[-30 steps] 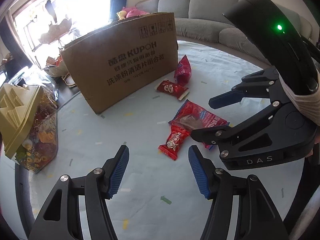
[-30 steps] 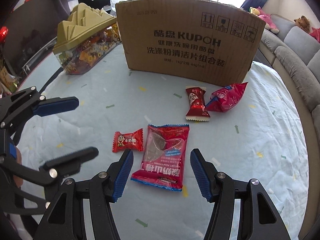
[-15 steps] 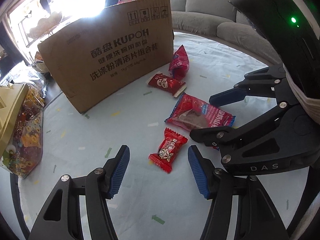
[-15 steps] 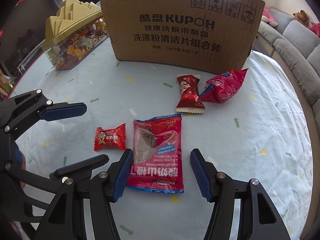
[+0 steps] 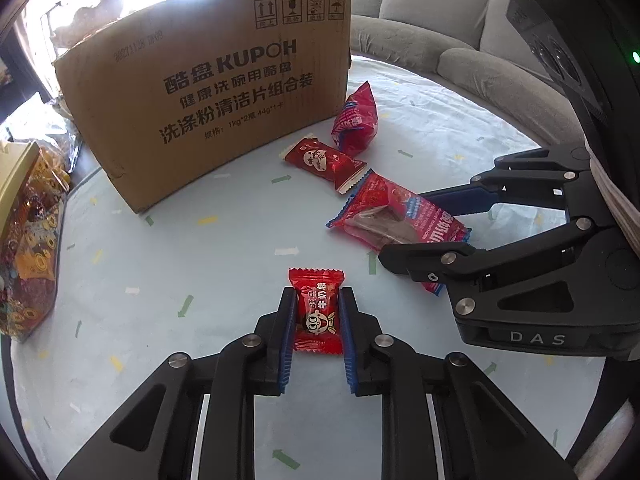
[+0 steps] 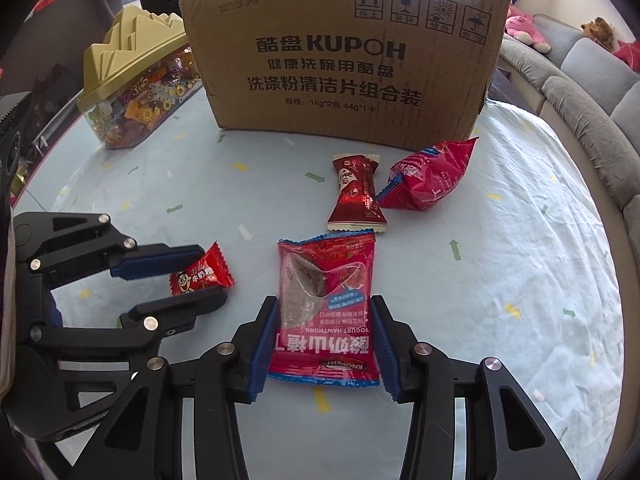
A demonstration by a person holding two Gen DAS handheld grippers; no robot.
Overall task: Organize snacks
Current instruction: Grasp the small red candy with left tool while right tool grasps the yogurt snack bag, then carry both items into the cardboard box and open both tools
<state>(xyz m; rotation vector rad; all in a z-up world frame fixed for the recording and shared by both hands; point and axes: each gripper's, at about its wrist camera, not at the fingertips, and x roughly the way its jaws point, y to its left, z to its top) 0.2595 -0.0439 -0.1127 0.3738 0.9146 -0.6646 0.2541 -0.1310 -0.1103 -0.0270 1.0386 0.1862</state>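
My left gripper (image 5: pixel 318 295) is shut on a small red candy (image 5: pixel 316 280) that lies on the pale tablecloth (image 5: pixel 200 264). The candy's far end sticks out past the pads. From the right wrist view, the left gripper (image 6: pixel 212 276) holds the candy (image 6: pixel 200 274) at the left. My right gripper (image 6: pixel 325 305) is closing on a red yogurt hawthorn packet (image 6: pixel 326 264), and its blue pads meet the packet's two long edges. In the left wrist view the right gripper (image 5: pixel 404 226) straddles the packet (image 5: pixel 384 204). A brown cardboard box (image 6: pixel 340 60) stands behind.
A dark red wrapped snack (image 6: pixel 356 192) and a puffy red bag (image 6: pixel 428 176) lie just before the box (image 5: pixel 208 92). A clear candy jar with a gold lid (image 6: pixel 136 80) stands at the far left. A grey sofa (image 6: pixel 580 80) curves round the table's right side.
Both grippers have come down onto the table. The left jaws went from wide apart to shut on the candy. The right jaws narrowed onto the packet's edges.
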